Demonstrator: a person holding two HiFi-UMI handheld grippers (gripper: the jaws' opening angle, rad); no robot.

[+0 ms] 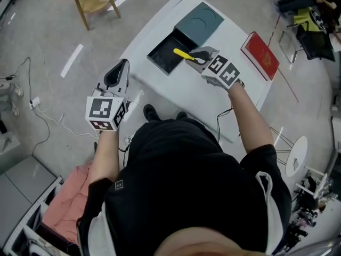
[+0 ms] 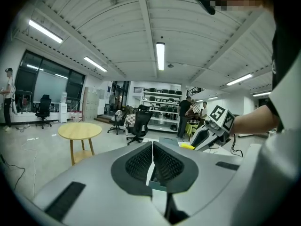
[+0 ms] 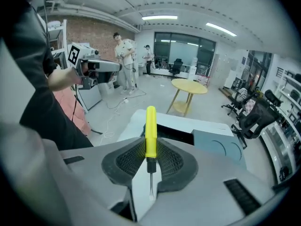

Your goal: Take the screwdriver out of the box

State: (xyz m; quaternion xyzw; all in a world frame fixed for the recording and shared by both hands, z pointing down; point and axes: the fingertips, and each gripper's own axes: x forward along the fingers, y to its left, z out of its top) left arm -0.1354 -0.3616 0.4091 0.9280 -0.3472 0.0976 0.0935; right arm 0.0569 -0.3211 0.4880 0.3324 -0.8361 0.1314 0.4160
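- the right gripper [image 1: 198,57] is closed on the yellow handle of the screwdriver [image 1: 184,54].
- the screwdriver is in the air over the edge of the open dark box [image 1: 152,57] on the white table [image 1: 176,97].
- the left gripper [image 1: 122,65] has its jaws pressed together with nothing between them, beside the table.

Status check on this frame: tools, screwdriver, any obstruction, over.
Right tool shut on screwdriver, gripping its yellow handle. Left tool shut, empty, held off the table edge. Screwdriver held over the open box; nothing seen blocking.
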